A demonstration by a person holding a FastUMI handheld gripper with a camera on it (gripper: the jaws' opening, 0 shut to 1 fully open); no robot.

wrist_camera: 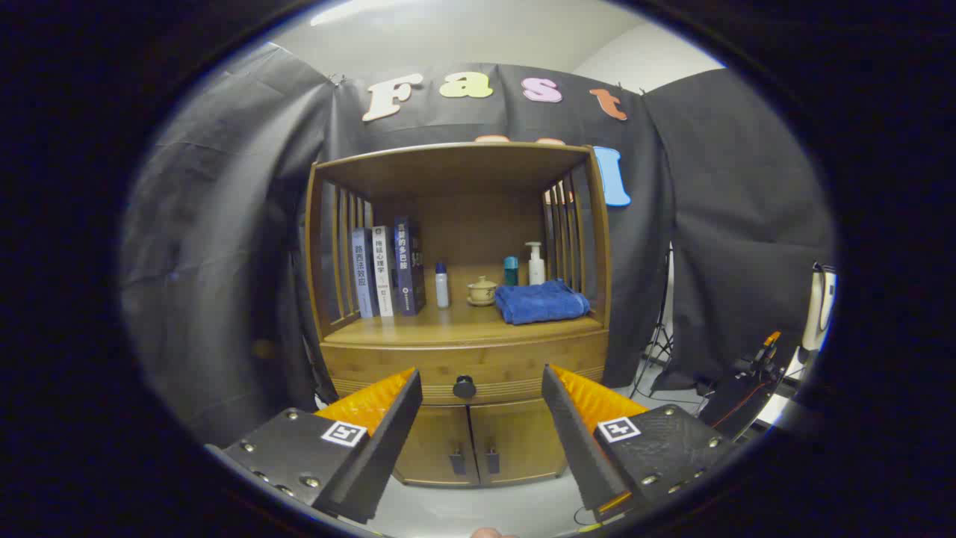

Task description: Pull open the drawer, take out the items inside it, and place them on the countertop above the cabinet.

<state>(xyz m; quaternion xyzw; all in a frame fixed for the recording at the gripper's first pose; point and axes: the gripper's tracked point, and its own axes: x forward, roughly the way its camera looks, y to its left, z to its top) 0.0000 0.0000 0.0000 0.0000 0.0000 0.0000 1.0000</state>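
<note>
Our tongs [482, 381] stand wide apart and hold nothing. Between the fingertips and beyond them we see the dark knob [464, 387] of the drawer [463, 366], which is closed. Above it lies the table [455, 321] of the wooden cabinet [459, 299], carrying three upright books [387, 270], a folded blue towel [541, 302], a small cup [482, 291] and some bottles [535, 263]. Below the drawer are two closed doors [478, 441].
</note>
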